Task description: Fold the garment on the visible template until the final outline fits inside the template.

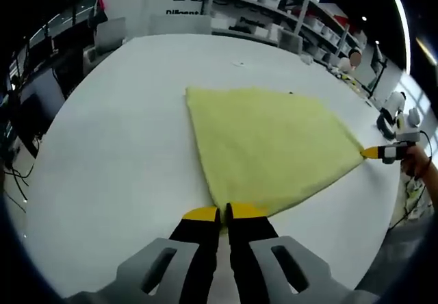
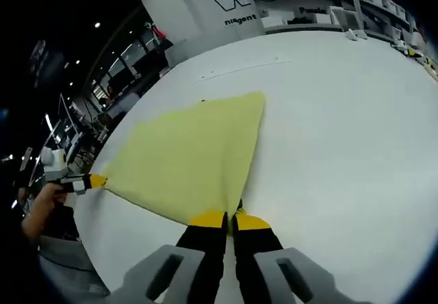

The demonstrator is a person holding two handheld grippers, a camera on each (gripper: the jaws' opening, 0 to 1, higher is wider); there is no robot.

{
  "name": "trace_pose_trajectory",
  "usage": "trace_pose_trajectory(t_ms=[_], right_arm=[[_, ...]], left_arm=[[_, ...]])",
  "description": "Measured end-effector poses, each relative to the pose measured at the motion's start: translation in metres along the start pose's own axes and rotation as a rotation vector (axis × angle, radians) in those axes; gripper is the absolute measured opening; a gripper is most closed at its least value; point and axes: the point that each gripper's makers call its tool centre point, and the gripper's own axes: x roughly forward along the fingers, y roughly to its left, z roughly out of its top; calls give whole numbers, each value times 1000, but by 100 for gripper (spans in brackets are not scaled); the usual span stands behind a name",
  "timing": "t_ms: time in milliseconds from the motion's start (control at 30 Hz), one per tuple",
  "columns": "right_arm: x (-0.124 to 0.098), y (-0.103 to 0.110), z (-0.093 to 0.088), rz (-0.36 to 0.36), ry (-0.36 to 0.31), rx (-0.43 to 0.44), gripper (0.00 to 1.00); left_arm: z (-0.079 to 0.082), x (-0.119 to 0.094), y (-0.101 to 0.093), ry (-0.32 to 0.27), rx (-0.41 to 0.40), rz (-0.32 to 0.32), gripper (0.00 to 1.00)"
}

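Yellow garment stretched, apparently taut, between grippers.

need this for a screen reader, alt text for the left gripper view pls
The left gripper is shut on the near corner of a yellow cloth spread on a white table. The right gripper holds the cloth's far right corner.
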Motion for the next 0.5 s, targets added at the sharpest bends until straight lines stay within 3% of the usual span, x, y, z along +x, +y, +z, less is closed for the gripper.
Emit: trace_pose_trajectory(t_ms=[200,500], right_arm=[[-2,8,-12,15,27,-78,0],[-6,13,-20,14,31,-118,0]], left_arm=[[-11,-11,4,12,15,13,5],[-21,-20,5,24,49,29,6]])
